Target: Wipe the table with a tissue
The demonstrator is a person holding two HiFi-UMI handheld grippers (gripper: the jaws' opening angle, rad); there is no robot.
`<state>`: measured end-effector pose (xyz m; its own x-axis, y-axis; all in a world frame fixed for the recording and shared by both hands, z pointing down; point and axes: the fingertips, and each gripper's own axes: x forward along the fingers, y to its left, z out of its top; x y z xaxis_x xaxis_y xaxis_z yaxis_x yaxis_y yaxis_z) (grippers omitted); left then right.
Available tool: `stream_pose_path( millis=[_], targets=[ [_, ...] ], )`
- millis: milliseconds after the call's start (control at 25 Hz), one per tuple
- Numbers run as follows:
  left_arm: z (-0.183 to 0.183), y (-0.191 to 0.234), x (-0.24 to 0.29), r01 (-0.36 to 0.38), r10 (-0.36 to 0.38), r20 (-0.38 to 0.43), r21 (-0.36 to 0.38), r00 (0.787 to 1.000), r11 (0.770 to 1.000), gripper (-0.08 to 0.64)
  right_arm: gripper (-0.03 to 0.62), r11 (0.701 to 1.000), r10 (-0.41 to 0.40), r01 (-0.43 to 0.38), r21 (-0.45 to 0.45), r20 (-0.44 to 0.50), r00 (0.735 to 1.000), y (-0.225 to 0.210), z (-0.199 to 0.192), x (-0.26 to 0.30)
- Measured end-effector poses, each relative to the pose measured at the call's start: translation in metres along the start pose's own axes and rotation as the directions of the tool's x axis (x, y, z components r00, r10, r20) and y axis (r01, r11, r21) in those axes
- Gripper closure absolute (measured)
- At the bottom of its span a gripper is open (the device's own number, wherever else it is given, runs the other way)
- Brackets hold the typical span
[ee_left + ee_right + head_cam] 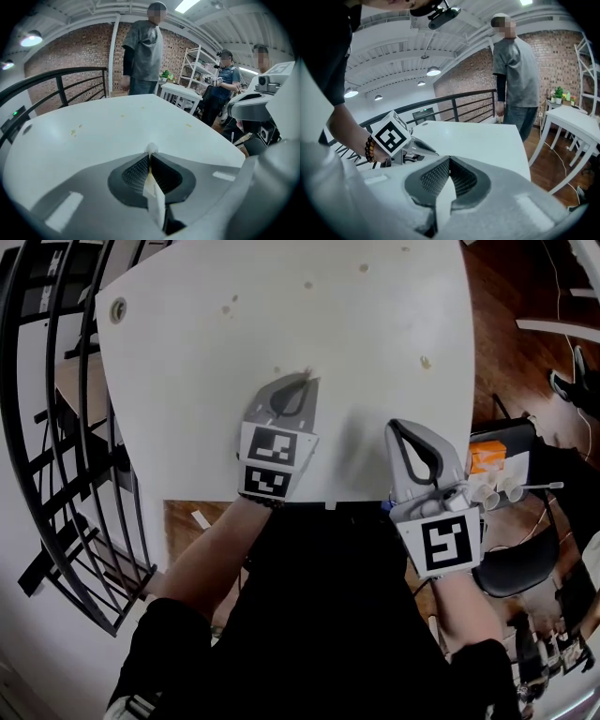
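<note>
A scrap of white tissue (151, 149) pokes out at the tip of the left tongs (149, 161), which pinch it tightly, at the near middle of the white desk (281, 315). To the right, at the desk's near edge, the right tongs (449, 161) are pressed together, holding nothing. Small brownish spots (425, 363) dot the desk farther off.

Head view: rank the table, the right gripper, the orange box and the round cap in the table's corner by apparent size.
1. table
2. right gripper
3. orange box
4. round cap
The box seems to lie below table level, farther off, so it may look small.
</note>
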<state>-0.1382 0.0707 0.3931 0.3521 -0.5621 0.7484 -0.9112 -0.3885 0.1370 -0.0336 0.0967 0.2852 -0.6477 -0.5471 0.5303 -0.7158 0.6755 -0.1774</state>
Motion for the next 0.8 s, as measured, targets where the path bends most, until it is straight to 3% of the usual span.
stream_pose_path(
  millis=[800],
  targets=[
    [-0.016, 0.035, -0.008, -0.035, 0.035, -0.02, -0.031, 0.999, 0.999, 0.529, 0.6, 0.999, 0.036, -0.036, -0.019, -0.019, 0.999, 0.023, 0.007, 0.024]
  ],
)
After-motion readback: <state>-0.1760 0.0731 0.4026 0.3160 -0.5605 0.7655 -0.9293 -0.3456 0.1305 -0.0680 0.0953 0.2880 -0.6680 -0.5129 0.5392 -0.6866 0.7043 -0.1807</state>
